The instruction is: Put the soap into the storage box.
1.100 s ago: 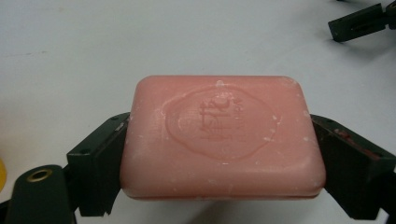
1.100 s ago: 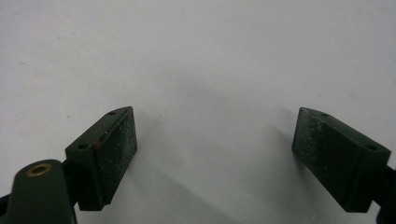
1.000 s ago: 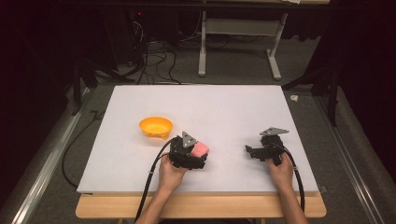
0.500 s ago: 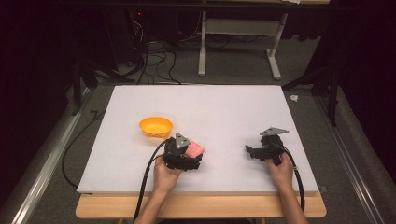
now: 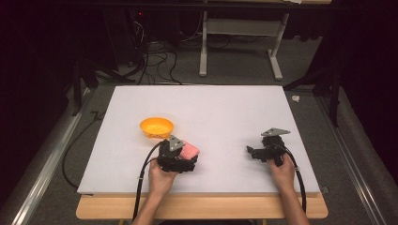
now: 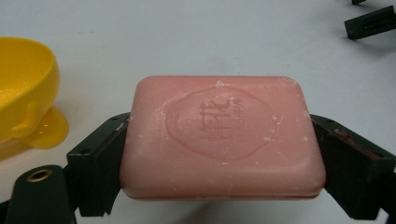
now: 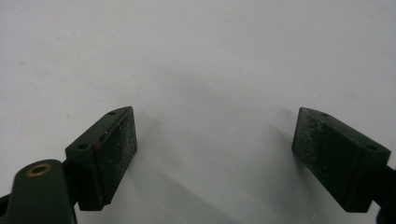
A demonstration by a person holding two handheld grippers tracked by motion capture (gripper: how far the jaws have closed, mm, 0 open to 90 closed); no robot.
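Note:
A pink bar of soap (image 5: 190,150) (image 6: 222,135) with an embossed stamp is clamped flat between the black jaws of my left gripper (image 5: 187,153) (image 6: 223,142), low over the white board (image 5: 211,108). Just to its left sits a yellow bowl (image 5: 156,126) (image 6: 23,88) with a small handle. My right gripper (image 5: 254,152) (image 7: 215,140) rests over the board's right half, open, with only bare white surface between its jaws. One of its jaws (image 6: 371,21) appears far off in the left gripper view.
The white board lies on a wooden table whose front edge (image 5: 202,206) runs under the person's forearms. Dark floor with cables (image 5: 155,56) and a white table frame (image 5: 239,42) lies beyond the board.
My left gripper has drifted a little to the left and toward the person with the soap held in it. The right gripper has stayed in place.

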